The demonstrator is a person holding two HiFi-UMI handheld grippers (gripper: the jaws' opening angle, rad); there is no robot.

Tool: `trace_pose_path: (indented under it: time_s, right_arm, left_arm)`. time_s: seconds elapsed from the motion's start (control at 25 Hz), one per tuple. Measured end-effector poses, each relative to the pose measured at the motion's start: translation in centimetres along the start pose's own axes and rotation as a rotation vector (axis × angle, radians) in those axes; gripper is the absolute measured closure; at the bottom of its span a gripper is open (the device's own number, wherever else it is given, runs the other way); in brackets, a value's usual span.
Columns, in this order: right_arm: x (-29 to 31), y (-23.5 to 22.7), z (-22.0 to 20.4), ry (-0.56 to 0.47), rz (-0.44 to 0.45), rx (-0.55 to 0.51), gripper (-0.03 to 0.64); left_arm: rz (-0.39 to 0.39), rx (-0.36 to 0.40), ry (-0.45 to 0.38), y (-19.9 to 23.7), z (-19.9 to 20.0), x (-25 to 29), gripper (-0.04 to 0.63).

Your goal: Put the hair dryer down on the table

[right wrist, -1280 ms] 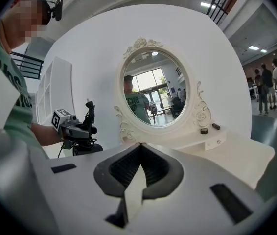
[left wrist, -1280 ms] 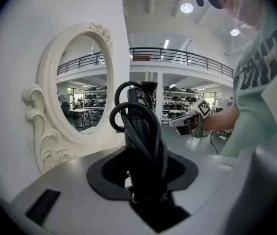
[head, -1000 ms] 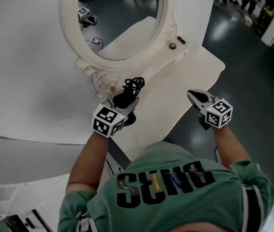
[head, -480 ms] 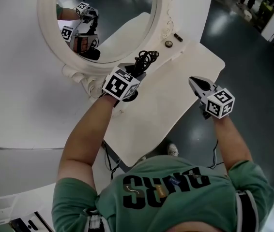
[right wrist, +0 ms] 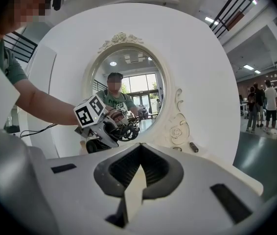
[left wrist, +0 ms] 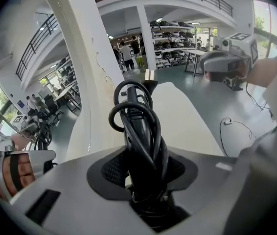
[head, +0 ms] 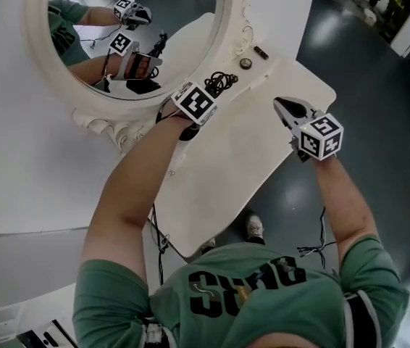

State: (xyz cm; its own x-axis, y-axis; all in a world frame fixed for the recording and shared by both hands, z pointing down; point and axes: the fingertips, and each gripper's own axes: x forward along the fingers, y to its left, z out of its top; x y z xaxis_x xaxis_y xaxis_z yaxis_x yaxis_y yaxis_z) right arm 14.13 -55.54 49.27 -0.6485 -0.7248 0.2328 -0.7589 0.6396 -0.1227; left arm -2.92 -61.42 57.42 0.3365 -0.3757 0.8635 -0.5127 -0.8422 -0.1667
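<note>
Left gripper [head: 206,96]: pinched dryer [left wrist: 138,146], held over desk's [head: 227,172] far edge. Right gripper [head: 286,107]: pressed together, empty. Step, apparently: placement; next needs lowering, then release.

the right gripper [right wrist: 139,153] fills the bottom of the view, its jaws closed tip to tip with nothing between them, above the white table [right wrist: 221,163]. ahead, the left gripper [right wrist: 115,132] holds a black hair dryer [right wrist: 94,145] with a coiled cord [right wrist: 128,130] before an oval mirror [right wrist: 128,82] in an ornate cream frame. a small dark object [right wrist: 193,147] lies on the table by the frame.
</note>
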Motion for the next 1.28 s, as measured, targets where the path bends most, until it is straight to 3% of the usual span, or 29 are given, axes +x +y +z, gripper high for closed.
trace_pose_path:
  time_s: [0.56, 1.28]
  right_arm:
    - [0.1, -2.8, -5.7, 0.072, -0.015, 0.05, 0.623]
    - [-0.3, -4.2, -8.4, 0.125, -0.018, 0.066, 0.623]
  left_arm:
    - [-0.011, -0.048, 0.256, 1.5, -0.2, 8.4, 0.432]
    - [0.052, 0.001, 0.362, 1.8, -1.8, 13.2, 0.423]
